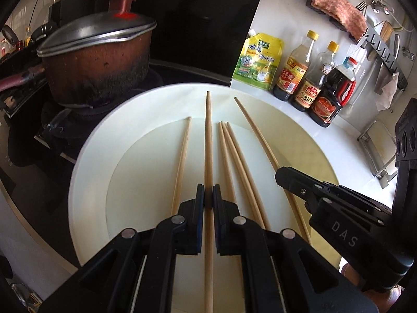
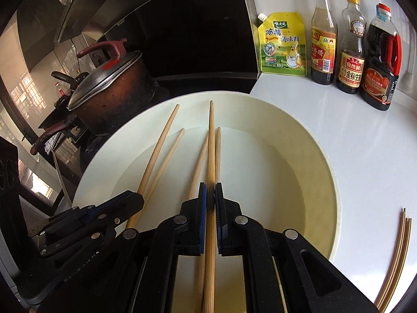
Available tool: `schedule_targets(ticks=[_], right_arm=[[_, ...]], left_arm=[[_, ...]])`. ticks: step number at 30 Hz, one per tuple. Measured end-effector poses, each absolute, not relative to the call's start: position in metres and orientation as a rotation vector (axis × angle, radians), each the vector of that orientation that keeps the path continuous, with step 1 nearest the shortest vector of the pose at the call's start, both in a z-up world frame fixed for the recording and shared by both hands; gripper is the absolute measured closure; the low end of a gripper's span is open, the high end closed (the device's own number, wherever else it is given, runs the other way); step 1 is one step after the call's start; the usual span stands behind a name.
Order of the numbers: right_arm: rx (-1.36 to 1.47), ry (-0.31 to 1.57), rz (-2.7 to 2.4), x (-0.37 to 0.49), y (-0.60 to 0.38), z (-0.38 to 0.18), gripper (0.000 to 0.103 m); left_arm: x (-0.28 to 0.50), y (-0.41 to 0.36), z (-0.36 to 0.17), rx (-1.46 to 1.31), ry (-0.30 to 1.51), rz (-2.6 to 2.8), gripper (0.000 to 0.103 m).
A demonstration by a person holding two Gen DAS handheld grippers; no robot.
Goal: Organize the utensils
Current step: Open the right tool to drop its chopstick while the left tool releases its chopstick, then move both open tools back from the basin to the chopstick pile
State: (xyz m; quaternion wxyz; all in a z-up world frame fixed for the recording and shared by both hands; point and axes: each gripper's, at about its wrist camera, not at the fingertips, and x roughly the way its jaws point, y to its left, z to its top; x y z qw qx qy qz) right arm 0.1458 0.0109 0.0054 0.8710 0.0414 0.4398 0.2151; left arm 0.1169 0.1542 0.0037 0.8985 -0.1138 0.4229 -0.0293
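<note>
My left gripper [image 1: 208, 198] clamped tight on long pale wooden chopstick [image 1: 208, 140], stick pointing forward over big round white plate [image 1: 88, 172]. My right gripper [image 2: 210, 198] likewise pinching second wooden chopstick [image 2: 211, 143], above same plate [image 2: 307, 140]. Loose wooden chopsticks [image 1: 234, 156] lying flat in plate well, four in all, side by side. Thin bundle of bamboo sticks [image 2: 396, 255] on white counter [image 2: 365, 156], right of plate. Scorched red lidded pot [image 1: 96, 62] on stove beyond plate's left rim. Yellow seasoning pouch [image 2: 282, 44], three dark sauce bottles [image 2: 349, 41] against wall.

chopsticks [image 1: 229, 154] in plate [image 1: 86, 182], pot [image 1: 96, 62] perhaps behind-left.
</note>
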Motion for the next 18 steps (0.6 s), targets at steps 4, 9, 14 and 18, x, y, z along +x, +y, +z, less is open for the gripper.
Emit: schedule_targets(ticks=[4, 9, 14, 18], right_arm=[[0.087, 0.912, 0.430, 0.142, 0.006, 0.002, 0.091], [0.091, 0.893, 0.415, 0.135, -0.002, 0.003, 0.089], [0.093, 0.873, 0.411, 0.126, -0.007, 0.008, 0.089], [0.094, 0.851, 0.408, 0.118, -0.010, 0.013, 0.089]], left_arm=[[0.118, 0.158, -0.006, -0.254, 0.896, -0.047, 0.093], [0.109, 0.160, -0.002, -0.253, 0.863, -0.018, 0.063], [0.099, 0.159, 0.002, -0.251, 0.851, -0.013, 0.058], [0.091, 0.155, 0.006, -0.246, 0.842, -0.012, 0.058]])
